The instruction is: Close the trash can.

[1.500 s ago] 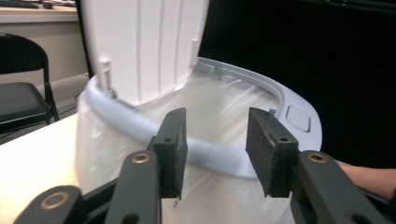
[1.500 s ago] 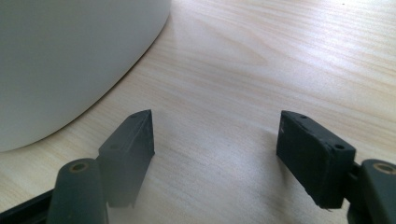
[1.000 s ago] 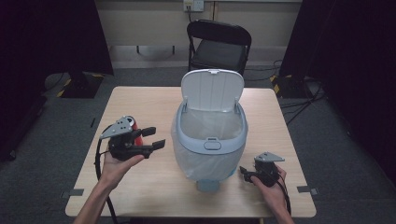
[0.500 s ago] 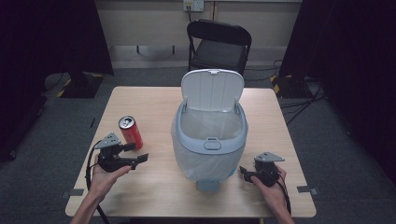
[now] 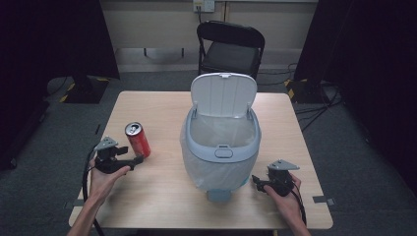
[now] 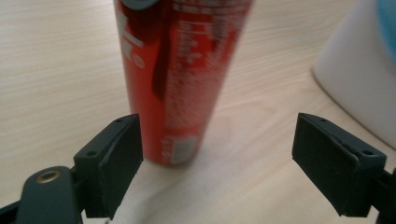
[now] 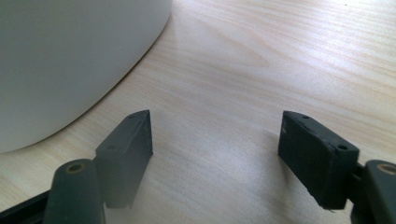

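A red drinks can (image 5: 138,139) (image 6: 182,79) stands upright on the wooden table, left of the bin. My left gripper (image 5: 136,160) (image 6: 224,154) sits low just in front of it, open. Its jaws have just been opening, and the can stands just past the pads, nearer the left one, untouched. A pale blue bin (image 5: 221,142) with a white liner and its lid (image 5: 223,93) raised stands at the table's middle. My right gripper (image 5: 256,181) (image 7: 219,144) rests open near the bin's right foot, with nothing between its jaws.
The bin's white wall (image 7: 70,56) (image 6: 359,70) rises close beside both grippers. A black folding chair (image 5: 231,44) stands behind the table (image 5: 162,196). Bare wood lies around the can and along the front edge.
The left gripper came down with the can, stood it on the table, let go and drew back toward the front edge. The right gripper stayed put.
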Action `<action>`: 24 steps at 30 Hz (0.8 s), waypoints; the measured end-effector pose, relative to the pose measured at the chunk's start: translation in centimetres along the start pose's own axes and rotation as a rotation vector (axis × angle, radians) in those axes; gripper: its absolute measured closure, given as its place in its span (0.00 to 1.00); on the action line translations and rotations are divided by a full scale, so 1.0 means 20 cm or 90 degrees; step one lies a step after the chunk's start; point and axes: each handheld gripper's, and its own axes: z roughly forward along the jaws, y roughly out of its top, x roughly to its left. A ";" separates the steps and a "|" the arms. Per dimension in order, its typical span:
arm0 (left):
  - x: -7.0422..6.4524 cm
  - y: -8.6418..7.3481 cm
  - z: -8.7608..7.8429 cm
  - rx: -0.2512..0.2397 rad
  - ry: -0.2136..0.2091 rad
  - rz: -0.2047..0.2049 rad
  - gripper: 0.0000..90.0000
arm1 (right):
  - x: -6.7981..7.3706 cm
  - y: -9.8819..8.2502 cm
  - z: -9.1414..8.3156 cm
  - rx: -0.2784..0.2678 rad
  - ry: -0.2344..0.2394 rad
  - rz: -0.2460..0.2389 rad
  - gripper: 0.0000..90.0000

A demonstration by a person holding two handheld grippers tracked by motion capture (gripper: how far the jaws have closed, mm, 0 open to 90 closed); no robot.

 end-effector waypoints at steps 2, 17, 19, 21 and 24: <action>0.04 0.01 0.05 0.014 0.016 0.001 0.19 | 0.00 0.00 0.00 0.001 0.002 0.000 0.27; 0.07 0.01 0.24 0.029 0.042 0.025 0.24 | -0.01 0.01 0.02 0.002 0.008 -0.006 0.25; 0.07 0.01 0.25 0.025 0.045 0.021 0.26 | -0.01 0.02 0.02 0.003 0.007 -0.006 0.25; 0.07 0.01 0.25 0.015 0.043 0.020 0.35 | -0.01 0.02 0.02 0.003 0.007 -0.007 0.24; 0.07 0.01 0.26 0.011 0.049 0.018 0.37 | -0.01 0.02 0.02 0.003 0.007 -0.007 0.24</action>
